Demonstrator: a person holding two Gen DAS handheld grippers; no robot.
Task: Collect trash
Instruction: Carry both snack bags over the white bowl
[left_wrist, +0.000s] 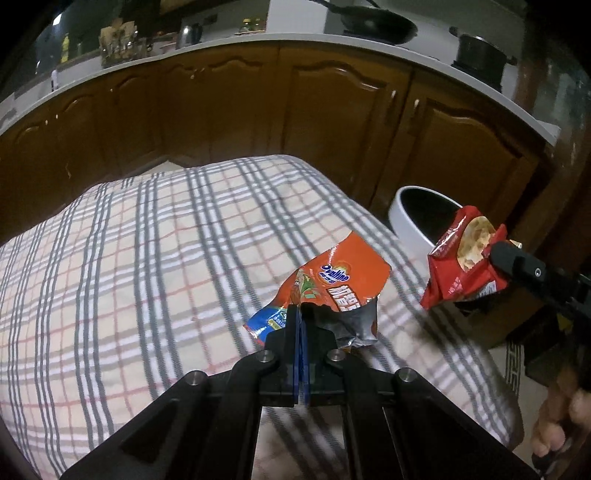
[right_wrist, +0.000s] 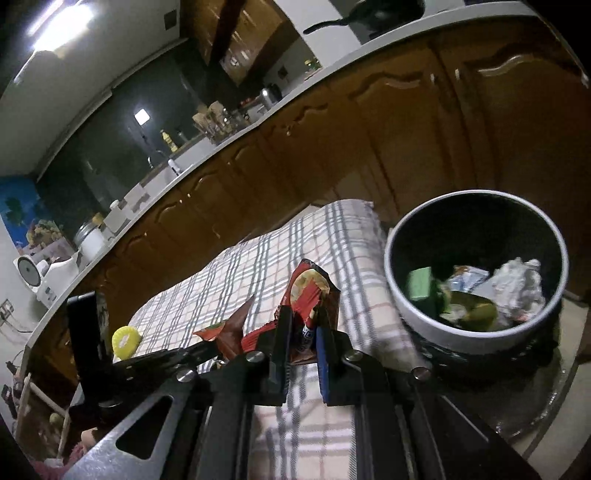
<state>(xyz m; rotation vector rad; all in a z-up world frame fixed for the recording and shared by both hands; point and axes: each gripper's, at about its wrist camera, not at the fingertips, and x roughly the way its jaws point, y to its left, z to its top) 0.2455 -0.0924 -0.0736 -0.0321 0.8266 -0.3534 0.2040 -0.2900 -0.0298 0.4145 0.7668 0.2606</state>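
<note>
My left gripper (left_wrist: 300, 314) is shut on an orange Ovaltine wrapper (left_wrist: 343, 284) and holds it above the plaid tablecloth (left_wrist: 147, 258). My right gripper (right_wrist: 301, 325) is shut on a red snack wrapper (right_wrist: 308, 291); the same wrapper (left_wrist: 461, 266) shows at the right of the left wrist view, held up beside the bin. The white trash bin (right_wrist: 413, 310) with a dark inside stands just past the table's right edge and holds several pieces of trash, among them crumpled foil (right_wrist: 517, 284) and a green box (right_wrist: 419, 284). The bin also shows in the left wrist view (left_wrist: 402, 218).
Brown kitchen cabinets (left_wrist: 258, 110) under a white counter (left_wrist: 207, 48) stand close behind the table. A black pan (left_wrist: 376, 24) and a pot (left_wrist: 480, 55) sit on the counter. A yellow round object (right_wrist: 125, 338) shows at the table's left beside the left gripper.
</note>
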